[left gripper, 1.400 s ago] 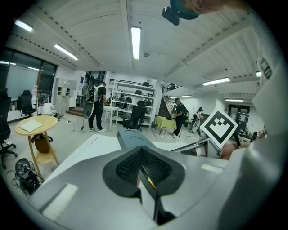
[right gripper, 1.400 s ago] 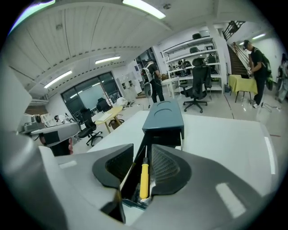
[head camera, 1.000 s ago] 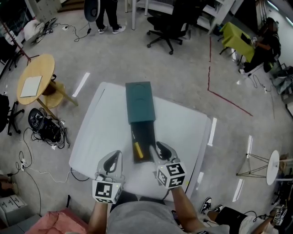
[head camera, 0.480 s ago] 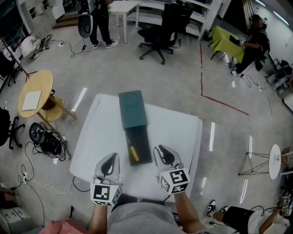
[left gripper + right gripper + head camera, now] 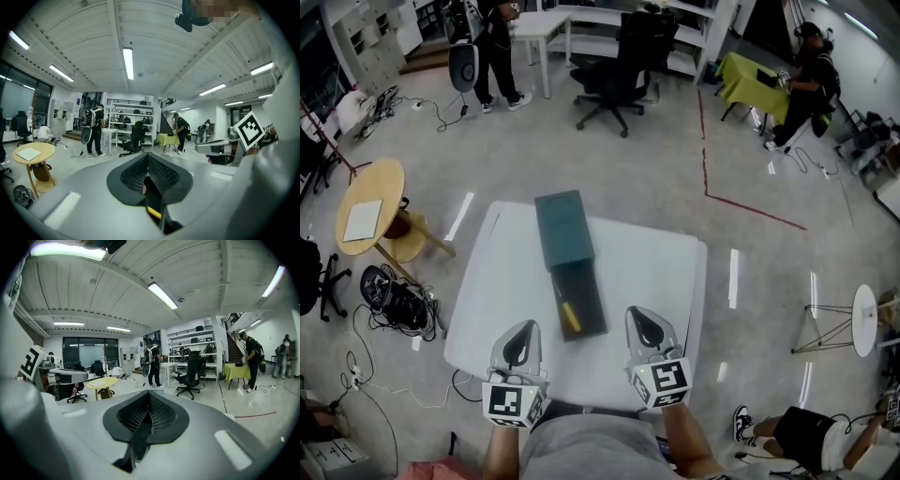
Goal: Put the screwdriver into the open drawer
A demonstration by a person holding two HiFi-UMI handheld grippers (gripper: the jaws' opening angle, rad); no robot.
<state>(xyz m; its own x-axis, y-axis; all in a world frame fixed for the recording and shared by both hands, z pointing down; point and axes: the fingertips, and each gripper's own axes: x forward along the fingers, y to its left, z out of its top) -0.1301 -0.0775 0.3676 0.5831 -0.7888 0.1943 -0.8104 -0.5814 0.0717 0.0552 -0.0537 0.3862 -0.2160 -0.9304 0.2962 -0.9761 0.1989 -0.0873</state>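
Observation:
A dark teal cabinet [image 5: 562, 230] stands on the white table [image 5: 656, 272], its drawer [image 5: 589, 302] pulled open toward me. The screwdriver [image 5: 568, 314], yellow-handled, lies inside that drawer; its yellow handle [image 5: 153, 212] also shows below the left jaws in the left gripper view. My left gripper [image 5: 525, 330] hovers at the table's near edge, left of the drawer, shut and empty. My right gripper [image 5: 637, 317] hangs to the right of the drawer, shut with nothing between its pads [image 5: 140, 413]. Both point across the table, well apart from the drawer.
A round wooden table [image 5: 367, 202] and a tangle of cables [image 5: 394, 286] lie on the floor at the left. Beyond the table are an office chair [image 5: 619, 56], standing people [image 5: 492, 37] and a red floor line [image 5: 750, 211]. A small white stand [image 5: 861, 328] is at the right.
Both grippers have drawn back from the drawer toward me and risen. The right gripper's jaws have gone from open to shut, empty. The screwdriver stays in the drawer.

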